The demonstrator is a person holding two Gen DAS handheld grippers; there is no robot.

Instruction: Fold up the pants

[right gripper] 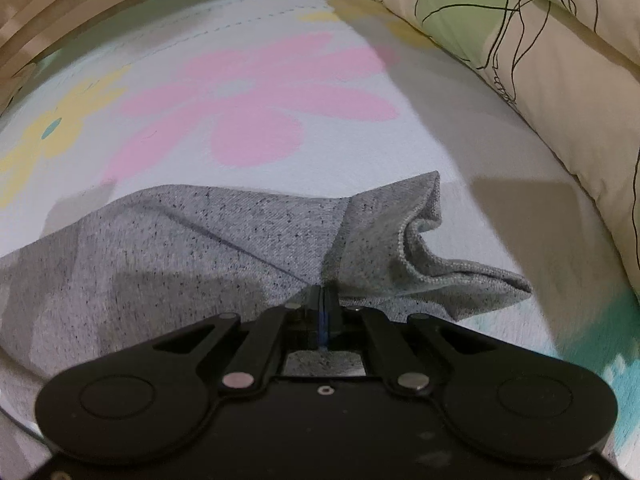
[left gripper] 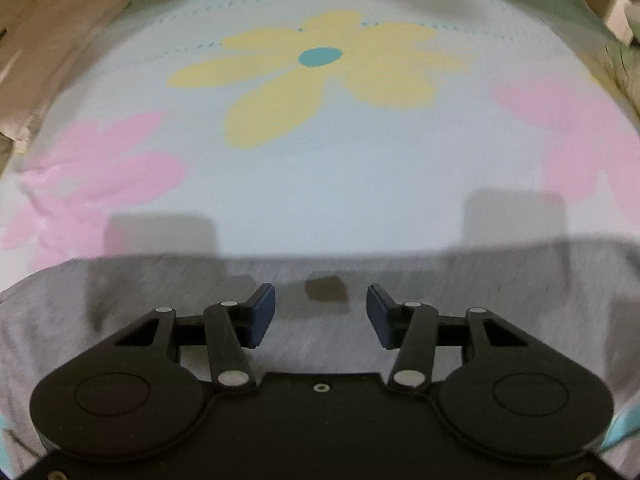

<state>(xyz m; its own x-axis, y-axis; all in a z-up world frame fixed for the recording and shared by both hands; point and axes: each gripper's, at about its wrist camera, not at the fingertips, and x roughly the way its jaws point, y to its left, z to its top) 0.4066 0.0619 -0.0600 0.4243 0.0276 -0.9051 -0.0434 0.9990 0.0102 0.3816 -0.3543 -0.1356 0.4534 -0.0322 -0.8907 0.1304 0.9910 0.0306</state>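
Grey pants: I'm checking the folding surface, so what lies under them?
The grey pants lie on a flower-printed sheet; the sheet directly beneath them is covered. The right tongs pinch them.

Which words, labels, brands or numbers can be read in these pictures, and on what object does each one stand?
None can be read.
The dark patch on the grey pants is too blurred to tell if it holds text.
The pillow shows only black scribbled lines, no words.

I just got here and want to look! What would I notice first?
Big painted flowers on the pale bedsheet: a yellow flower ahead of the open left gripper, a pink flower beyond the right gripper. That one is pinching the grey pants, with a patterned pillow at the far right.
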